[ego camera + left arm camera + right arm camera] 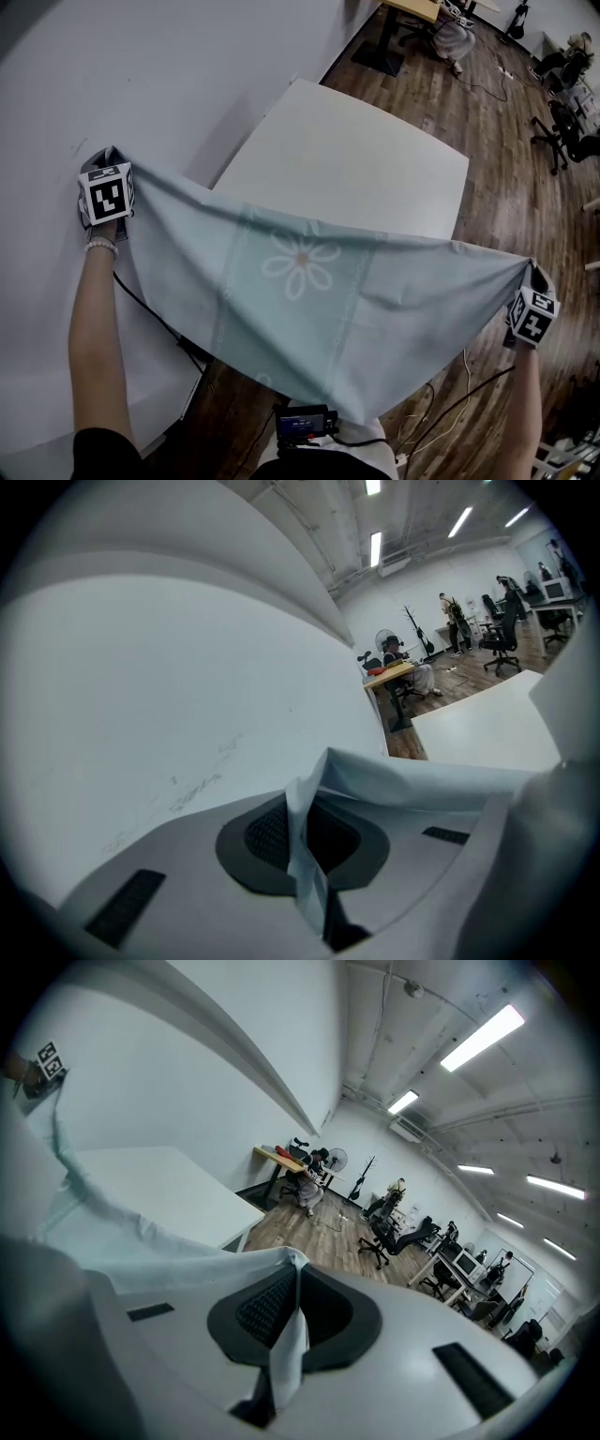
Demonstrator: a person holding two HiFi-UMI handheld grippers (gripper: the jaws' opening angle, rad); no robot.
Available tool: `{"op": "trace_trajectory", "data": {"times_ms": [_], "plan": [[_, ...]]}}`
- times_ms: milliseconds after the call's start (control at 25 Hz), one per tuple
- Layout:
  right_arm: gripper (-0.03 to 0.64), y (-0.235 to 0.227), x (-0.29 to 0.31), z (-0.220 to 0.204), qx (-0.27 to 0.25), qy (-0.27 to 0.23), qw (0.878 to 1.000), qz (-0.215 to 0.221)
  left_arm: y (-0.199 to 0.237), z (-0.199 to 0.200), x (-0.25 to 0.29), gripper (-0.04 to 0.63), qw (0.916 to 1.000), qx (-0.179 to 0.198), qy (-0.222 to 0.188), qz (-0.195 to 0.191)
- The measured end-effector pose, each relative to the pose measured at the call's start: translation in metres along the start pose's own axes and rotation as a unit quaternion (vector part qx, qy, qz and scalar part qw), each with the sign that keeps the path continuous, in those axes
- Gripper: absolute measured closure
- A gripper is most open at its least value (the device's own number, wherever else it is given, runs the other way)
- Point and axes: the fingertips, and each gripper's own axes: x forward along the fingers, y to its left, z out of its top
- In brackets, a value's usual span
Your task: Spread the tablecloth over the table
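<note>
Holding the tablecloth (309,309) stretched in mid-air at the near edge of the bench (375,159).
Clamped on one upper corner by the left hand-held gripper (302,846), on the other by the right hand-held gripper (286,1326); soft, light, sagging, probably best kept pinched at the corners.

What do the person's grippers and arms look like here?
The left gripper and right gripper have pale grey shells with dark, textured pads. Each carries a cube with black-and-white square markers. A black cable runs from each. The forearms are bare. The left wrist wears a pale beaded bracelet, and a black sleeve shows at the upper arm.
</note>
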Motion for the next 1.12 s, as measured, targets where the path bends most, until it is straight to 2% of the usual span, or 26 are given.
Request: {"op": "trace_trajectory", "data": {"times_ms": [80,280,440,560,680,800,960,1120], "plan": [[0.581,-0.004,0.008,0.005,-0.001,0.000,1.000,-0.008,-0.009,0.022,0.011,0.580,0.9998,0.017,-0.009,-0.008],[0.583,-0.010,0.029,0.025,-0.007,-0.005,0.999,-0.032,-0.030,0.082,0.044,0.580,0.9982,0.008,-0.040,-0.045],[0.582,-0.025,0.053,0.051,-0.005,-0.011,0.998,-0.054,-0.034,0.144,0.064,0.580,0.9967,-0.003,-0.069,-0.041],[0.583,-0.032,0.063,0.052,0.002,-0.018,0.997,-0.068,-0.035,0.166,0.066,0.580,0.9955,-0.004,-0.089,-0.032],[0.582,-0.033,0.069,0.046,0.012,-0.016,0.997,-0.071,-0.040,0.170,0.070,0.578,0.9951,-0.003,-0.091,-0.037],[0.583,-0.027,0.083,0.040,0.009,0.001,0.998,-0.058,-0.059,0.166,0.084,0.578,0.9957,0.013,-0.074,-0.054],[0.583,-0.004,0.105,0.023,0.003,0.040,0.999,-0.037,-0.094,0.137,0.114,0.578,0.9933,0.075,-0.019,-0.085],[0.581,0.006,0.116,-0.012,0.016,0.087,0.996,-0.031,-0.127,0.086,0.120,0.578,0.9826,0.145,0.041,-0.108]]}}
